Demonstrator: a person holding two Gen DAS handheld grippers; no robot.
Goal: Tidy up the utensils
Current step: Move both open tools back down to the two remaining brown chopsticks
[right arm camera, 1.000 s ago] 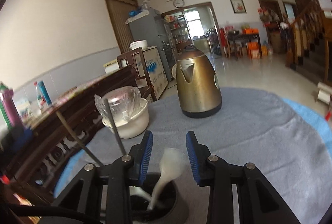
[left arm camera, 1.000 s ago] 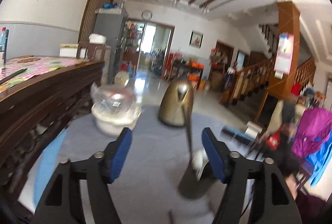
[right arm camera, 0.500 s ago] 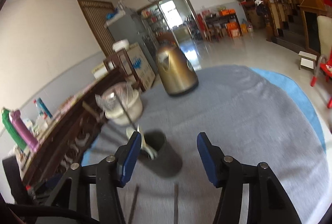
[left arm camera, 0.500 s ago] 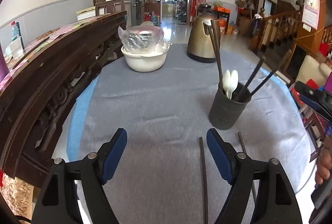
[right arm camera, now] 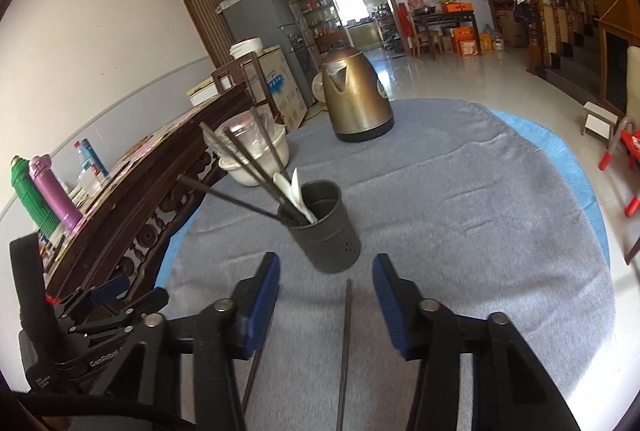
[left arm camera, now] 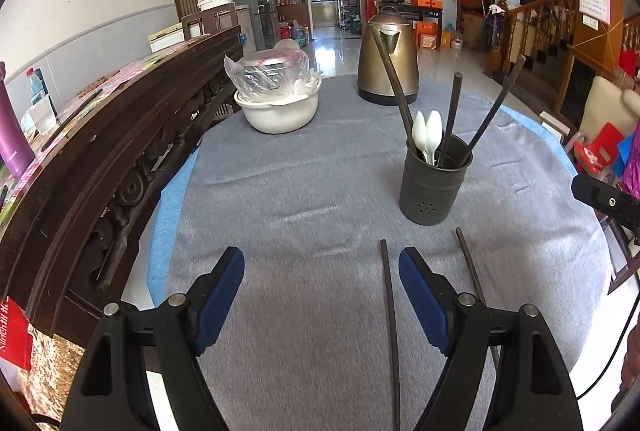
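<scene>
A dark utensil holder [left arm camera: 434,187] stands on the grey table mat [left arm camera: 304,191] and holds two white spoons [left arm camera: 427,137] and several dark chopsticks [left arm camera: 452,119]. It also shows in the right wrist view [right arm camera: 326,227]. Two loose dark chopsticks lie on the mat: one [left arm camera: 390,319] between my left fingers, one [left arm camera: 472,271] to its right. In the right wrist view one chopstick [right arm camera: 345,347] lies between my right fingers, another [right arm camera: 252,377] is partly hidden by the left finger. My left gripper [left arm camera: 322,295] is open and empty. My right gripper [right arm camera: 326,301] is open and empty, just short of the holder.
A bronze kettle [left arm camera: 387,59] and a white bowl with a wrapped metal pot [left arm camera: 278,95] stand at the back of the table. A dark carved wooden ledge [left arm camera: 104,167] runs along the left edge. Chairs and stairs are to the right.
Both grippers have pulled back and away from the holder and opened wider. The holder with spoons and chopsticks now stands farther ahead, and two loose chopsticks have come into view.
</scene>
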